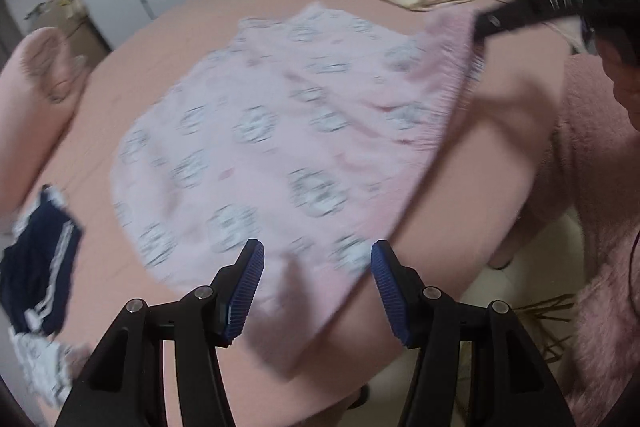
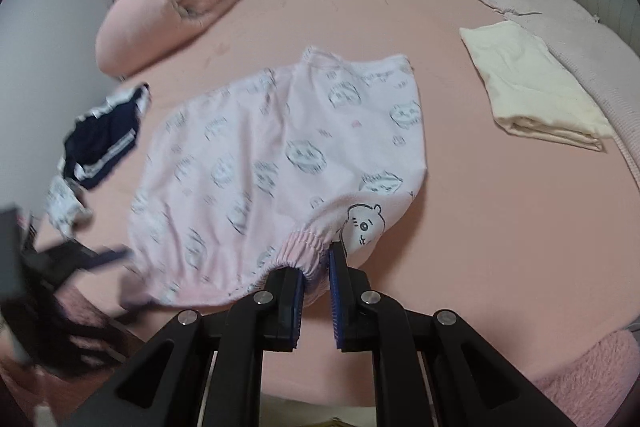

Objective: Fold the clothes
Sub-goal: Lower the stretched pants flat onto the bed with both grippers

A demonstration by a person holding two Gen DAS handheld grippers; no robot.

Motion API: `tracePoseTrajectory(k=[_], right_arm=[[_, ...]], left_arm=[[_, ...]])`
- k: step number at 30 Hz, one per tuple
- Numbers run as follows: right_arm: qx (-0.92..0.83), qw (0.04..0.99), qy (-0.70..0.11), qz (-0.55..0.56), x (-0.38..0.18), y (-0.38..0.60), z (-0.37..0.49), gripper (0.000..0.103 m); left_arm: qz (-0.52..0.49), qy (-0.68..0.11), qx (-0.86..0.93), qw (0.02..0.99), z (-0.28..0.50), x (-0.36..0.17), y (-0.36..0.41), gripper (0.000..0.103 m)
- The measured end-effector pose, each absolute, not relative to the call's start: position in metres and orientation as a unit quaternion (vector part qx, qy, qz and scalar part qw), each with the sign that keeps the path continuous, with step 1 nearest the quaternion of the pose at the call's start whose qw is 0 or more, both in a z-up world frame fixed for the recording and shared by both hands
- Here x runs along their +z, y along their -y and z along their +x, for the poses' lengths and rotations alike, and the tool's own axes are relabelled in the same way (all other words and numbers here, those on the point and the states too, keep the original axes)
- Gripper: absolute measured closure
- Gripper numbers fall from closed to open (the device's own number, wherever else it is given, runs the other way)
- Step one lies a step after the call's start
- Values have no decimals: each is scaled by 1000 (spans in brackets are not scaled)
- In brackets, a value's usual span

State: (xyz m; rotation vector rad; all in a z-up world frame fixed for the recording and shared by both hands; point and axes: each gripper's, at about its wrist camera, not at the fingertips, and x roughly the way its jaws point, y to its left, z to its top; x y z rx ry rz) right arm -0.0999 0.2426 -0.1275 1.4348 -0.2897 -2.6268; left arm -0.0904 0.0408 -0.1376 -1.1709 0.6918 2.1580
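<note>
A pale pink garment (image 1: pixel 280 131) printed with grey cartoon faces lies spread on the pink bed sheet (image 1: pixel 168 39). In the left wrist view my left gripper (image 1: pixel 316 251) hovers over the garment's near edge. Its blue pads (image 1: pixel 250 291) stand wide apart, with cloth lying loose between them and not pinched. In the right wrist view my right gripper (image 2: pixel 318 261) is shut on the gathered elastic waistband of the garment (image 2: pixel 280 155). The left gripper (image 2: pixel 108 255) shows there as a dark blur at the garment's left corner.
A folded cream cloth (image 2: pixel 536 87) lies at the far right of the bed. A navy garment with white stripes (image 2: pixel 108 131) and a white patterned piece (image 2: pixel 64 207) lie crumpled at the left. A rolled pink blanket (image 2: pixel 160 11) sits at the back left. A fuzzy pink sleeve (image 1: pixel 596 195) is at the right.
</note>
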Motion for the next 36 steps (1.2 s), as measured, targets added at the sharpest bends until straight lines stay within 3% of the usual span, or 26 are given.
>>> tracePoseTrajectory(k=[6,8,10,14,21,23,29,33,36], right_arm=[[-879,77,114,457,-112,-243,-103,94],[-878,72,108,461,-114,-242,-102,94],[-878,62,94,465,-118,-241,-99,94],[-871,67,104,476,-128,-245,-94,94],[-842,37,46,537,-182,-224,-95,92],[-834,26,26,551,-199,-219,-93,92],[-846,-6,21,533,-199,-224,-96,92],[-846,-6,12,534,-199,-223,-92,92],[-852,-3,32,523,-193,-227,-82,83]], left_arm=[[-413,-261,826,282,-101,-141,-72,50],[-427,-222,838,259,-112,-138,-63,63],[-428,-185,853,232,-118,-132,-49,65],[-451,-220,850,162,-133,-151,-35,79],[-467,-160,860,131,-129,-157,-2,79],[-440,-131,881,118,-122,-138,8,86],[-453,-141,877,76,-117,-144,23,86],[-443,-60,894,-1,-111,-142,59,88],[-432,-31,901,-1,-104,-133,69,88]])
